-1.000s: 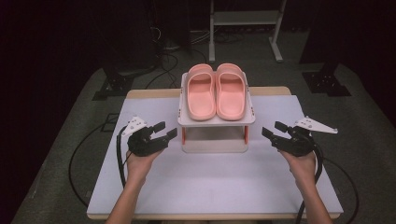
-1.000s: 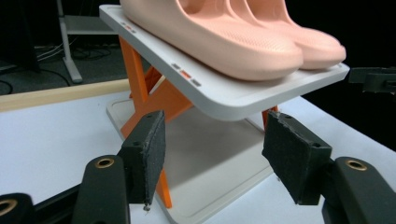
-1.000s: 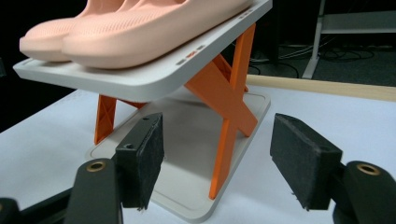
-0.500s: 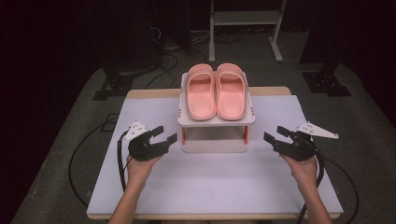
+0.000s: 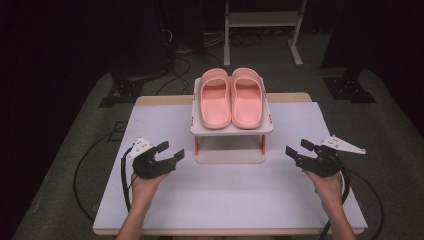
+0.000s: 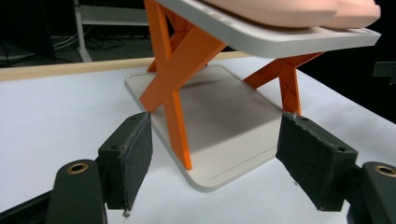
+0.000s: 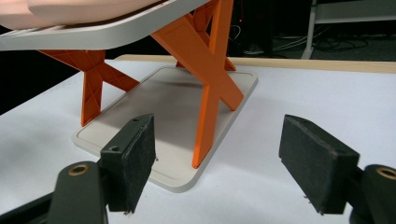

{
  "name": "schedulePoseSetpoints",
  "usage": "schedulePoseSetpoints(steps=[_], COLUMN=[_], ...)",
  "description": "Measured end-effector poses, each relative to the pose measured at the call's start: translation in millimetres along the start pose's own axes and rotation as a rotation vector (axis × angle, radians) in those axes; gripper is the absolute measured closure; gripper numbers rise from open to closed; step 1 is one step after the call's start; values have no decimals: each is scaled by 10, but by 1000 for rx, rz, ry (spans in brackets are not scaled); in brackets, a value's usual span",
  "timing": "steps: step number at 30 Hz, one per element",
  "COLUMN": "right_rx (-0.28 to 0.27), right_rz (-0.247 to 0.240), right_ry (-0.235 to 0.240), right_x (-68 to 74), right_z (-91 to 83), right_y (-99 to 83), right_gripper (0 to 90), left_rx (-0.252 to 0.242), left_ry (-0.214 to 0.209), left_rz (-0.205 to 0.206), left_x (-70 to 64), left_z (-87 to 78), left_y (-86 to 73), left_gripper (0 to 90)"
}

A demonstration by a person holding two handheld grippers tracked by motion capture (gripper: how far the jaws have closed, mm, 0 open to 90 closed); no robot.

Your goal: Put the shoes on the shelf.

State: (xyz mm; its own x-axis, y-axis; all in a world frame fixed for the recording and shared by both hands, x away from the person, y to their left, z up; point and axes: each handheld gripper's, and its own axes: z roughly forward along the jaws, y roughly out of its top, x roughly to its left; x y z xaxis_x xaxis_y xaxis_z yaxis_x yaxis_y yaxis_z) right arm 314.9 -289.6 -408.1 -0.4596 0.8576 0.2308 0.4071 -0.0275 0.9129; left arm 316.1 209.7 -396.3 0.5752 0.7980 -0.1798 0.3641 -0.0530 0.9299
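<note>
Dark lab: black curtains (image 5: 75, 40), floor cables (image 5: 185, 47).

Two pink slippers (image 5: 232, 97) side by side on one small white rack (image 5: 231, 129) with orange legs, on one white table (image 5: 225, 200), and two black grippers, left gripper (image 5: 168, 154) and right gripper (image 5: 299, 148)

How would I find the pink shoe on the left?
Look at the white table; near its back middle stands a little white rack with orange legs. Two pink slippers sit side by side on top. Yours is the left slipper, nearer the left gripper.
</note>
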Motion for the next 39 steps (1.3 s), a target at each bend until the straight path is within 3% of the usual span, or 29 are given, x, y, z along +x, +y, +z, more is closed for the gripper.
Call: schedulePoseSetpoints(steps=[8,10,18,28,39], right_rx=[18,-3,20,5,14], right_rz=[9,6,20,42,15], right_ry=[-16,-20,-33,-43,-47], right_x=[-53,-64,-120,-188,-155], right_z=[-24,-40,-73,-140,-156], right_y=[-91,-121,-204,-366,-603], right_gripper=[235,239,238,233,222], left_rx=[3,3,1,16,32], left_ry=[10,12,6,3,-17], left_rz=[-18,-10,-8,2,-66], left_x=[56,59,44,2,-9], left_z=[-47,-59,-91,-81,-71], left_y=[-68,-73,-93,-178,-462], left_gripper=[229,213,192,172,129])
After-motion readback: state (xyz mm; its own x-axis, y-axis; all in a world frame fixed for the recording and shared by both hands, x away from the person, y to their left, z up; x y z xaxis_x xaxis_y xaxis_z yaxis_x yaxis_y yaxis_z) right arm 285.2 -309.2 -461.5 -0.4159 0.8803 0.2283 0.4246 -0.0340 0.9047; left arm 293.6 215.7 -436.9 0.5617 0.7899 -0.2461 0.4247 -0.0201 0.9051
